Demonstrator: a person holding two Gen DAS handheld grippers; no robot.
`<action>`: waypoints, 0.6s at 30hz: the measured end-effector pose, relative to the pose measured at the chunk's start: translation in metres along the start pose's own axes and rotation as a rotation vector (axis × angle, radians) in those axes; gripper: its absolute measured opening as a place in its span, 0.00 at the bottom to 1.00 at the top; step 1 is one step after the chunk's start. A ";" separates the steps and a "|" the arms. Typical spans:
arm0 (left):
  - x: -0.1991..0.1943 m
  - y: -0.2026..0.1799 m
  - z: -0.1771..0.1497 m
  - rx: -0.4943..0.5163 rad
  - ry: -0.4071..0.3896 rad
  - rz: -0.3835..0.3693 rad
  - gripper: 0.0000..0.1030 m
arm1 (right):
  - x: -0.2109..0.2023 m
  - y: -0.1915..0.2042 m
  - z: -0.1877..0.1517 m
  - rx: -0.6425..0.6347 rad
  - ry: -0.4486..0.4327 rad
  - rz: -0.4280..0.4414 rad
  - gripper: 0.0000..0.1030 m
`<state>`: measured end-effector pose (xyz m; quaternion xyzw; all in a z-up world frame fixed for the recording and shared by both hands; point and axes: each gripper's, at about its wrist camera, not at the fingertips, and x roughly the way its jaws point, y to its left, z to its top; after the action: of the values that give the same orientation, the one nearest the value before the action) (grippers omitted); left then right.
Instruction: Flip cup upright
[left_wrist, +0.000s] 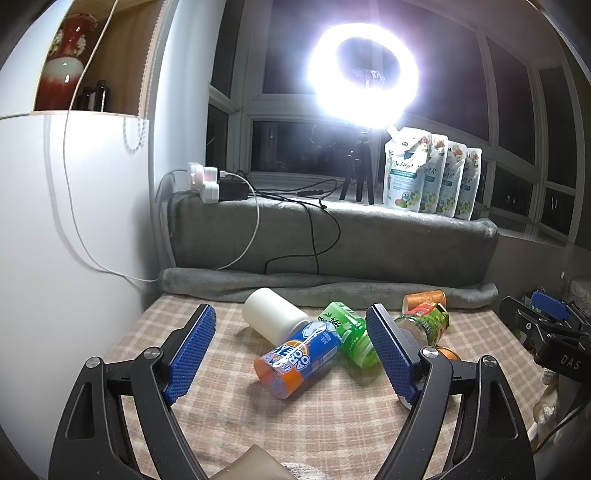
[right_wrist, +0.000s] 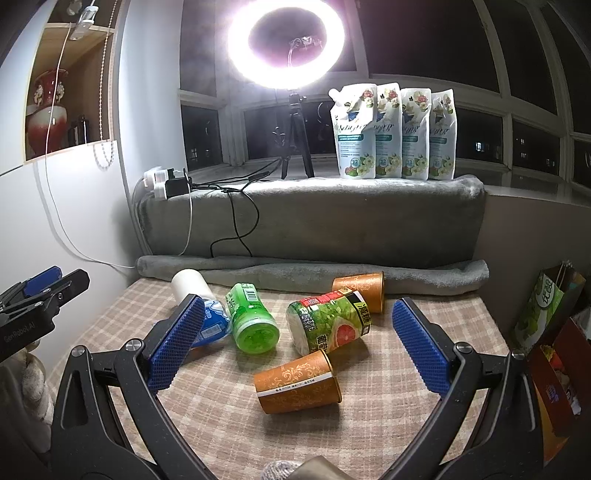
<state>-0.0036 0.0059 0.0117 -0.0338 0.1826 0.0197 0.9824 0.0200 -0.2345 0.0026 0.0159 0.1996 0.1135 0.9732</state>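
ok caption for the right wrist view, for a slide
Open right gripper hovers over six cups lying tipped on a checked cloth, the nearest an orange cup.

A ring light (right_wrist: 286, 44) glares on its tripod upon the grey-blanketed sill (right_wrist: 332, 214). Right of it stand four refill pouches (right_wrist: 393, 131); left of it, a power strip (right_wrist: 162, 182).

6 cups (right_wrist: 298, 384) on side, 4 pouches (right_wrist: 354, 133), 1 vase (right_wrist: 48, 114).
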 end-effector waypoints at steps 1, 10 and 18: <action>0.000 0.000 0.000 0.000 0.000 0.000 0.81 | 0.000 0.000 0.000 -0.002 -0.001 0.000 1.00; 0.000 0.000 0.000 -0.001 0.000 -0.001 0.81 | 0.005 0.008 0.004 -0.010 0.022 0.023 1.00; 0.000 0.004 0.003 -0.008 0.008 0.000 0.81 | 0.015 0.012 0.006 -0.025 0.041 0.043 1.00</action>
<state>-0.0031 0.0103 0.0142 -0.0375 0.1866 0.0205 0.9815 0.0332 -0.2190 0.0037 0.0055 0.2178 0.1374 0.9663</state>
